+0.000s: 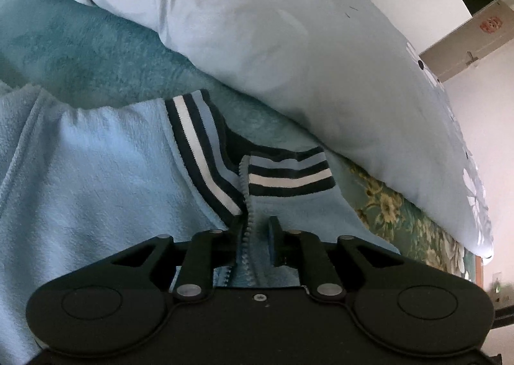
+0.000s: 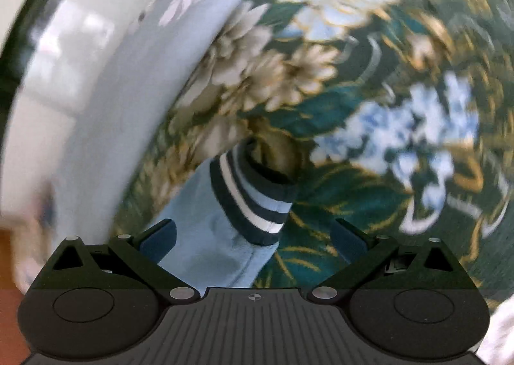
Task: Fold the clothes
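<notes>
on the bed, left wrist view: a light blue fleece jacket (image 1: 106, 172) lies spread over a teal plush blanket (image 1: 80, 53), its front zipper (image 1: 245, 227) running toward the near edge and its striped collar (image 1: 289, 177), banded navy, white and pale blue, lying at the far end of the zipper. left gripper (image 1: 255, 227): jaws only a little apart, one finger on each side of the zipper seam just below the collar, with fleece and zipper teeth between them; whether the pads press on the cloth cannot be told, though a narrow gap shows beside the right finger. beyond the collar, a pale blue pillow (image 1: 289, 28) with white flower print lies across the far part of the bed, and a green floral bedsheet (image 1: 401, 214) shows at the right.

right wrist view, strongly blurred: right gripper (image 2: 253, 236) with jaws spread wide, gripping nothing. between and just beyond its fingers lies a jacket sleeve (image 2: 205, 236), ending in a striped cuff (image 2: 253, 201) of the same navy, white and pale blue bands. the sleeve rests on the bedsheet, and the pillow runs along the far left.
</notes>
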A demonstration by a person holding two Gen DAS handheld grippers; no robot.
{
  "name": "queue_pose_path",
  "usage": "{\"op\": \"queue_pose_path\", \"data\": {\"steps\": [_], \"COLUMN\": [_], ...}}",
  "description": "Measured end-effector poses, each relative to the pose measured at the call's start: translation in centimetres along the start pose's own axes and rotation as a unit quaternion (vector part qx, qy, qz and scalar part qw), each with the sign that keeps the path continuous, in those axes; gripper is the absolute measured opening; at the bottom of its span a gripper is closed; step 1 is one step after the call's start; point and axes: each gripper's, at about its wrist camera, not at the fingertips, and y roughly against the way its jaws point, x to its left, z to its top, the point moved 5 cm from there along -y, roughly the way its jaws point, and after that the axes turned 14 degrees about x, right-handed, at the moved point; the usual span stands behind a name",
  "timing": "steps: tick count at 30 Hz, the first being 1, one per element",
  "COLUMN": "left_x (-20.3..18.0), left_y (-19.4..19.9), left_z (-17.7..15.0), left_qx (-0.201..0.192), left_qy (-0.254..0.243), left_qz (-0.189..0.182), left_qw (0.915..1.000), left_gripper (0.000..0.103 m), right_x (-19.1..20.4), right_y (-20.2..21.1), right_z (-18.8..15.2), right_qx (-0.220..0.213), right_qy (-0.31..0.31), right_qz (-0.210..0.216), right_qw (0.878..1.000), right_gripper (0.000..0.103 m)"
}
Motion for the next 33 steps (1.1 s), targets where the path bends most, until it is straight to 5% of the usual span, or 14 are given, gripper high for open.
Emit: {"op": "queue_pose_path", "data": {"steps": [6, 13, 15, 22, 29, 33], "left_x": [0.1, 0.3, 0.4, -0.4, -1.2, -0.5], "left_y": [0.1, -0.3, -0.5, -0.4, 0.4, -0.2], "left_z": [-0.1, 0.0, 0.0, 0.2, -0.3, -0.2], "left_qx": [-0.006, -0.007, -0.008, -0.025, -0.039, -0.029], "left_qy": [0.02, 0.041, 0.045, 0.044, 0.024, 0.031], "left_qz": [-0.019, -0.043, -0.047, -0.038, -0.031, -0.024], "left_qw": [0.9996, 0.9982, 0.9978, 0.998, 0.9984, 0.9988], "left_gripper": [0.023, 0.023, 0.023, 0.021, 0.021, 0.021], "right_x": [-1.3, -1.7, -1.7, 0.6, 2.0, -0.9], "right_y": [-1.4, -4.4, -5.5, -5.2, 2.8, 1.6], "right_z": [-0.6, 0.4, 0.9, 1.5, -0.4, -2.9], "right_qx": [-0.013, -0.007, -0.001, -0.012, -0.148, -0.128], "right_qy": [-0.045, -0.062, -0.069, -0.026, -0.014, -0.044], "right_qz": [0.105, 0.173, 0.184, 0.111, 0.119, 0.053], "right_qw": [0.993, 0.983, 0.98, 0.993, 0.982, 0.989], "right_gripper": [0.102, 0.05, 0.045, 0.021, 0.018, 0.018]}}
